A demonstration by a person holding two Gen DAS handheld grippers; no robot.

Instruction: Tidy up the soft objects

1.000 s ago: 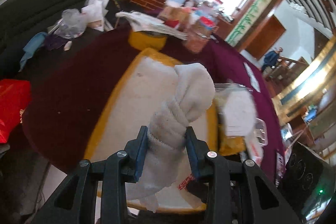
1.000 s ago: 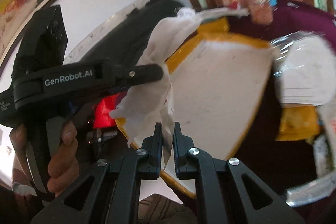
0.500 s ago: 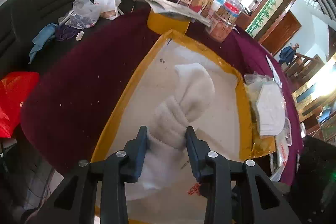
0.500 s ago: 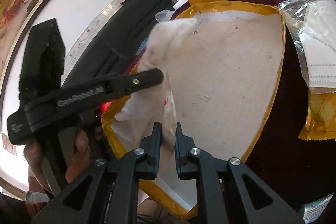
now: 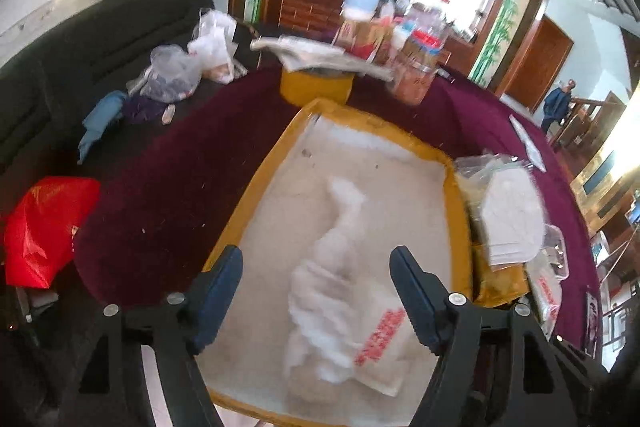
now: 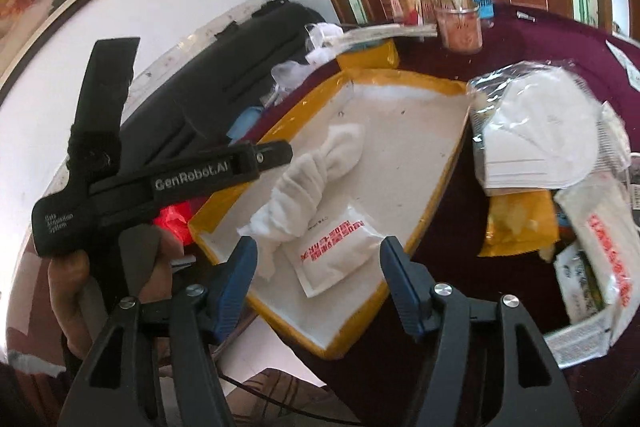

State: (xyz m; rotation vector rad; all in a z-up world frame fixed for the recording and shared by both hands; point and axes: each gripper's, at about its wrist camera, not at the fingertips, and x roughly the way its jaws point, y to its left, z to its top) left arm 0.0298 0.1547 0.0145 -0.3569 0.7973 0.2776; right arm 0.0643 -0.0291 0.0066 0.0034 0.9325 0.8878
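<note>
Both my grippers point down at the yellow tray (image 6: 436,187), and their jaws are opening – the left gripper (image 5: 316,291) and the right gripper (image 6: 318,283) hold nothing. The knotted white cloth (image 6: 308,179) lies loose in the tray, its end resting on a small white packet (image 6: 336,251). A hand (image 6: 76,291) grips the left tool's handle – low on my right camera's left side

A white knotted cloth (image 6: 308,187) lies slantwise on the pale floor of the yellow-rimmed tray (image 6: 404,115), its rounded end pointing far, its loose frayed end near the tray's near-left edge, touching a small white packet (image 6: 340,251) with red print.
</note>
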